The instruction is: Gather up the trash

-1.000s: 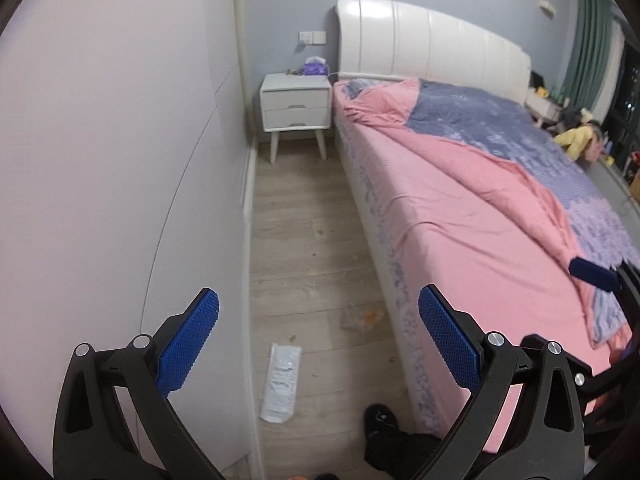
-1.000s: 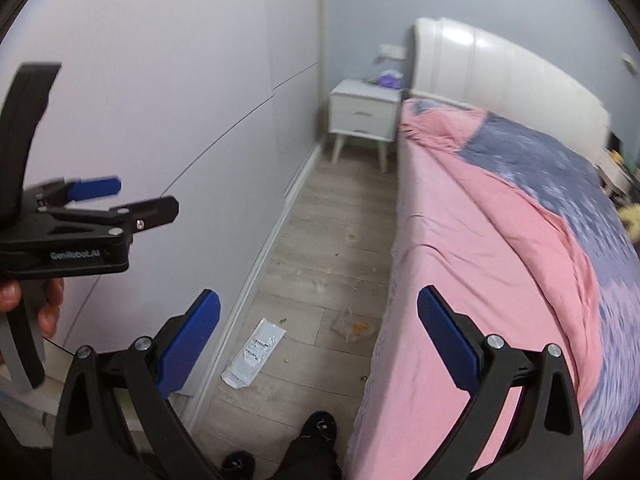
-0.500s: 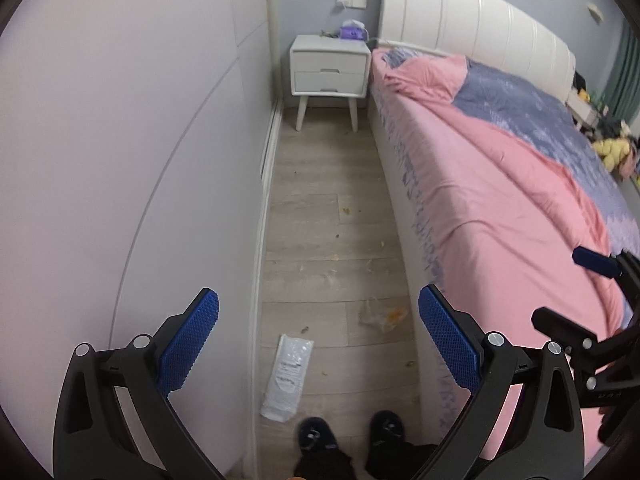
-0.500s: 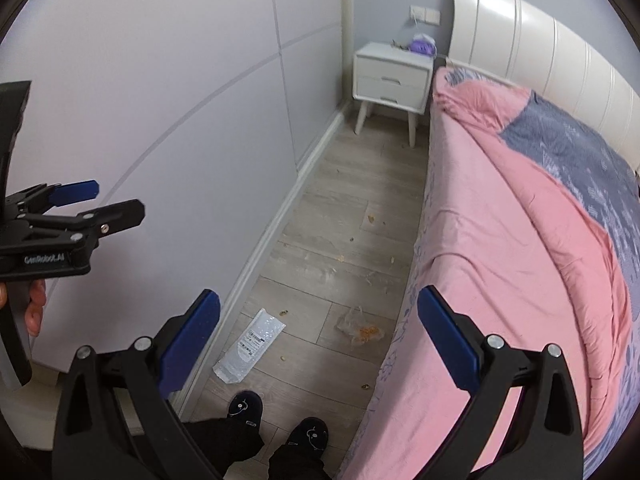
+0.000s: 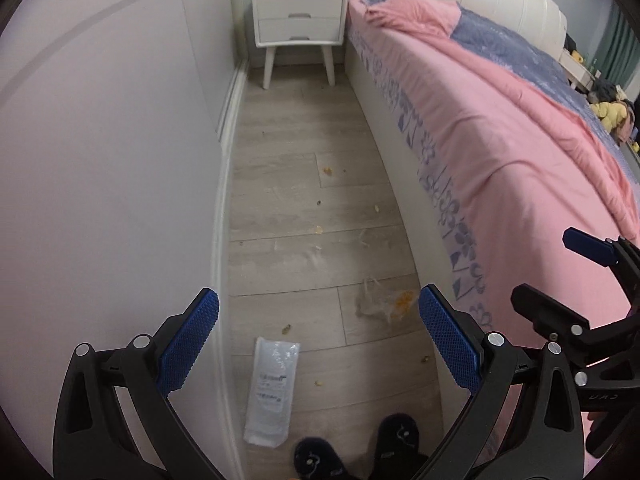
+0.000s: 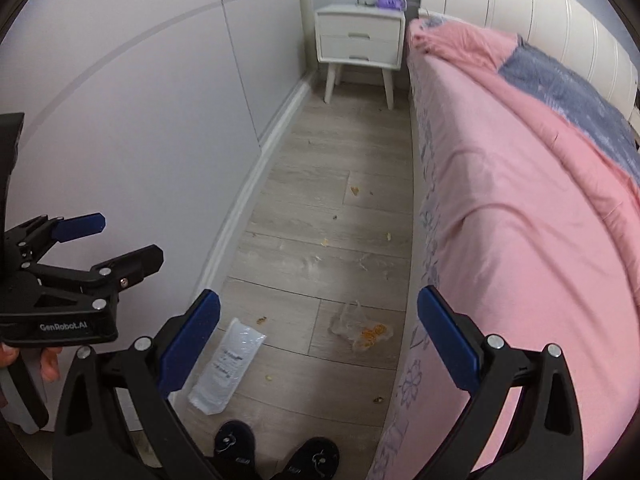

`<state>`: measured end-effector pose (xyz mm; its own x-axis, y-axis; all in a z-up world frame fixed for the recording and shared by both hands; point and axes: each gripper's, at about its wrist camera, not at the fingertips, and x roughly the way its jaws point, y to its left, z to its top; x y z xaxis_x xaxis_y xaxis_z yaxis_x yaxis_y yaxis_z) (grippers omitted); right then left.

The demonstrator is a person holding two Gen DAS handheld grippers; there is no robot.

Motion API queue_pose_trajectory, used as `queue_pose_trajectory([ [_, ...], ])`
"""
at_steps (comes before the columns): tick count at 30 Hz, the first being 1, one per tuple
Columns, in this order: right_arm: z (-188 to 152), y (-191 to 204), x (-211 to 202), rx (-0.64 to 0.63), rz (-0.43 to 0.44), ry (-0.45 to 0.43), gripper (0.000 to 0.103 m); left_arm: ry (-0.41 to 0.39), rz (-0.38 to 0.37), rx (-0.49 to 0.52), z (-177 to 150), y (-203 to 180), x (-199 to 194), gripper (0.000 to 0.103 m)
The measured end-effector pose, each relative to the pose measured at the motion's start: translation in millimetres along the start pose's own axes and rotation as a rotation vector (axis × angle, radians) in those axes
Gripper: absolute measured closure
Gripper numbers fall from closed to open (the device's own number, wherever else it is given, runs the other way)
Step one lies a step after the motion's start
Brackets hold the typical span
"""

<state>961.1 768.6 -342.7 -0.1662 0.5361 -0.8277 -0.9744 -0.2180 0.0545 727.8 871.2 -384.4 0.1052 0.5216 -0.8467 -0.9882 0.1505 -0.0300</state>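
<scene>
While both claws hang wide open and empty, the left gripper (image 5: 318, 334) and right gripper (image 6: 318, 330) look down on a flat white packet (image 5: 272, 390) lying beside the baseboard (image 5: 219, 240) and a crumpled clear bag (image 5: 380, 300) near the bed (image 5: 500, 152). Both look light, limp and slippery; pinching an edge or fold should work best. The packet's print is too small to read; the left gripper's body reads "GenRobot.AI".
</scene>
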Motion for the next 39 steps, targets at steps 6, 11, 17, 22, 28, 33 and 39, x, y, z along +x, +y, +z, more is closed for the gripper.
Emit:
queue_pose_trajectory([
  [6, -32.2, -16.3, 79.2, -0.037, 0.003, 0.025, 0.007, 0.016, -0.003, 0.044, -24.3, -13.7, 78.7, 0.006],
  [11, -63.0, -22.6, 141.3, -0.061, -0.011, 0.059, 0.007, 0.048, -0.036, 0.062, -49.8, -18.7, 144.6, 0.006],
  [17, -97.4, -31.5, 211.7, -0.043, -0.042, 0.072, 0.007, 0.066, -0.094, 0.115, -74.3, -22.6, 219.4, 0.006],
  [22, -121.2, -40.0, 265.2, -0.060, -0.083, 0.068, 0.007, 0.068, -0.153, 0.189, -85.2, -23.2, 278.3, 0.006],
  [28, -143.3, -50.2, 322.0, -0.015, -0.112, 0.049, 0.007, 0.073, -0.222, 0.286, -97.9, -18.9, 340.2, 0.006],
  [33, -162.7, -52.1, 370.9, -0.103, -0.112, 0.024, 0.007, 0.037, -0.270, 0.386, -118.3, -26.7, 380.5, 0.006],
  [39, -182.4, -63.0, 406.4, -0.176, -0.123, 0.009, 0.007, 0.002, -0.287, 0.448, -128.1, -38.4, 414.1, 0.006],
])
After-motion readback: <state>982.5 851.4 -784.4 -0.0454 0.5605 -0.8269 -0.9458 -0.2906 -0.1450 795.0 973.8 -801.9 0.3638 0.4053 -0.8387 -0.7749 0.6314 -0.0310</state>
